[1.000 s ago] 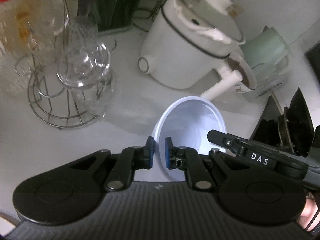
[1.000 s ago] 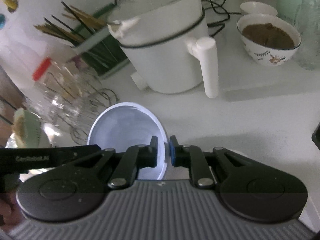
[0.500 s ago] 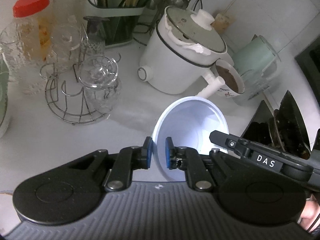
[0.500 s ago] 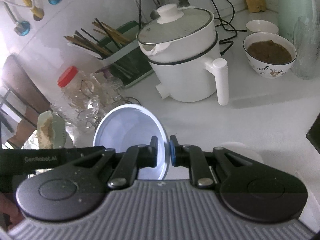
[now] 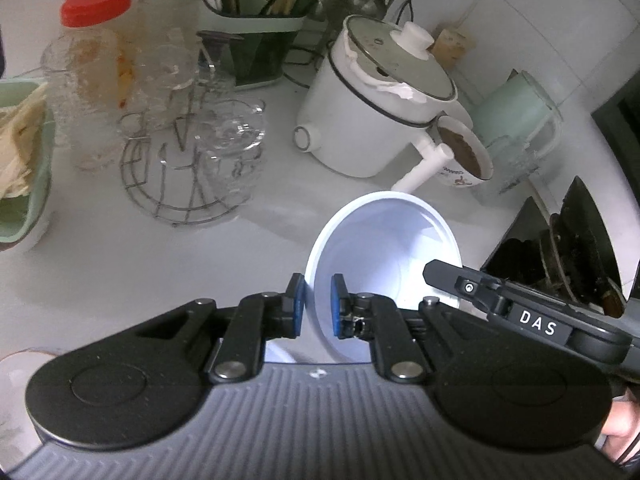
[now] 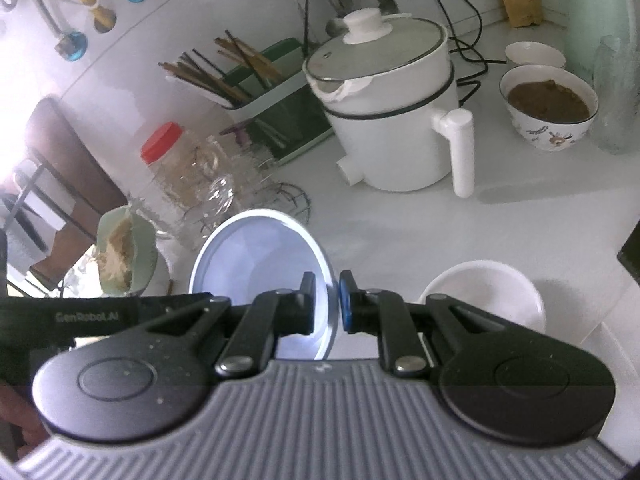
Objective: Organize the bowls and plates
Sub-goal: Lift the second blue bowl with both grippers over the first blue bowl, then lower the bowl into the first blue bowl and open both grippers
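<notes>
Both grippers pinch 1 pale blue bowl (image 5: 384,248) by opposite rim edges, above the white counter (image 5: 120,264). Left gripper (image 5: 318,308): jaws nearly closed on rim at 6 o'clock. Right gripper (image 6: 326,304): same, clamped on rim at 5 o'clock. White bowl (image 6: 486,296) sits on counter at 3 o'clock of the right gripper.

I am gripping the pale blue bowl (image 6: 260,264) by its rim in my right gripper (image 6: 326,304), low in the frame. A white bowl (image 6: 486,292) is sitting at lower right, the white electric pot (image 6: 388,120) above centre.
</notes>
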Demonstrator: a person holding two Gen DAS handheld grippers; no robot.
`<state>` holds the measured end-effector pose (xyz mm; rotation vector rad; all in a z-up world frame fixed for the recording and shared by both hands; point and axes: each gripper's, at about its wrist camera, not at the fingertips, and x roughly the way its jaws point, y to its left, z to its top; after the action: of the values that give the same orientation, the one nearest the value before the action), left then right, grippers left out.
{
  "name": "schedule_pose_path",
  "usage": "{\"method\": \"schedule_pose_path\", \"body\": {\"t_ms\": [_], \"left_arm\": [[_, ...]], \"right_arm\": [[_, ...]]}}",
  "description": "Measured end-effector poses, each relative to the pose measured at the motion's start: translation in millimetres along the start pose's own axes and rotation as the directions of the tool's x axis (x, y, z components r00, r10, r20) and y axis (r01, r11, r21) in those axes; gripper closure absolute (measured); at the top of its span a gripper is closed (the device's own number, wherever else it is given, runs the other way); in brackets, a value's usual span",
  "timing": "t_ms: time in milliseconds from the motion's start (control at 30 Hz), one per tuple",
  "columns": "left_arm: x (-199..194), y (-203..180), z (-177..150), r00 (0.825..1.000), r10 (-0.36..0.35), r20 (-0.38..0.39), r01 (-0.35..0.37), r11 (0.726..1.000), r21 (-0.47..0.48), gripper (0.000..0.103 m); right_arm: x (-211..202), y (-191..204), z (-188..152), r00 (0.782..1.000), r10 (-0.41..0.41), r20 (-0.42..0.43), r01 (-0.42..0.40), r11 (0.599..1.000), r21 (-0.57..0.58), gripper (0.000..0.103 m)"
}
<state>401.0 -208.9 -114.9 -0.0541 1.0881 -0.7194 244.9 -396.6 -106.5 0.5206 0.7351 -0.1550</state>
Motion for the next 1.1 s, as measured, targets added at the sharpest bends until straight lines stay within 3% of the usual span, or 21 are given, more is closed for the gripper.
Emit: {"method": "schedule_pose_path", "body": {"t_ms": [467, 867, 1100], "left_arm": [[-30, 37, -33, 0.998, 0.055, 0.001, -0.055, 0.996, -0.073, 0.089], [-24, 60, -70, 0.989, 0.129, -0.078, -0.140, 0.977, -0.158, 0.089], [-9, 66, -84, 0.978, 0.168, -0.122, -0.187, 0.968, -0.170, 0.089]], "right_arm": [[1, 47, -24, 0.999, 0.017, -0.033, -0.021, 0.992, -0.121, 0.088], [29, 60, -52, 0.979, 0.010, -0.201, -0.041, 0.988, -0.149, 0.086], [46, 56, -63, 0.958, 0.007, -0.287, -0.030, 0.997, -0.074, 0.086]]}}
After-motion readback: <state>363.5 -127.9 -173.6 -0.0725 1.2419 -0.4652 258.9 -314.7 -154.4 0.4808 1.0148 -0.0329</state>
